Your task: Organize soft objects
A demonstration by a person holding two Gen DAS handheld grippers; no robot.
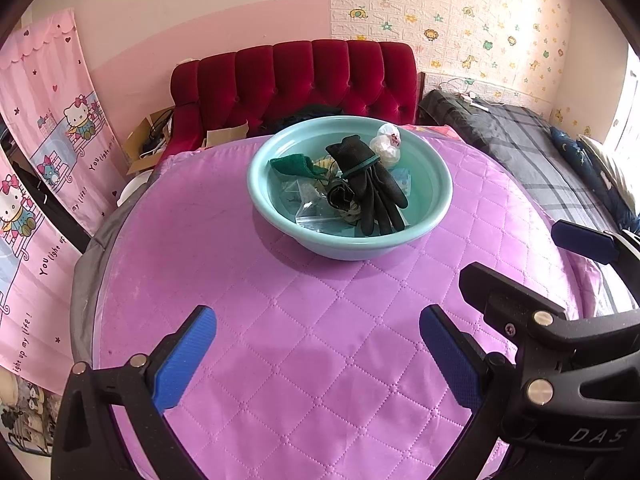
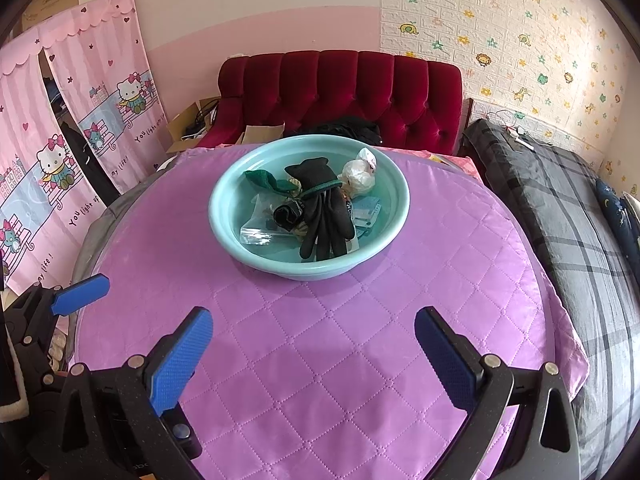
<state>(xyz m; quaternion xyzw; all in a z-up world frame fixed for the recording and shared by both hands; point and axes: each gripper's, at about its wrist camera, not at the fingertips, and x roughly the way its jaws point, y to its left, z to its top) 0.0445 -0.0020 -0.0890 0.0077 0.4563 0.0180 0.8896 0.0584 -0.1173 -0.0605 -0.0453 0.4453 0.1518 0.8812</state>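
Note:
A light-teal basin [image 1: 436, 220] [image 2: 224, 216] sits on the round table's purple quilted cloth [image 1: 280, 340] [image 2: 320, 360]. Inside lie a black glove [image 1: 372, 188] [image 2: 326, 216], a green cloth [image 1: 292, 165] [image 2: 264, 181], a white crumpled bag [image 1: 386, 144] [image 2: 358, 176], clear zip bags [image 1: 316, 216] [image 2: 256, 236] and a rolled dark item [image 1: 338, 199] [image 2: 286, 213]. My left gripper [image 1: 318, 354] is open and empty, near the table's front. My right gripper [image 2: 314, 354] is open and empty, beside it; it also shows at the right of the left wrist view.
A red tufted sofa [image 1: 296, 80] [image 2: 344, 92] stands behind the table. A bed with a grey plaid blanket [image 1: 532, 152] [image 2: 560, 208] lies to the right. Pink cartoon curtains [image 1: 52, 128] [image 2: 60, 140] hang at the left. Cardboard boxes [image 1: 148, 140] [image 2: 192, 124] sit by the sofa.

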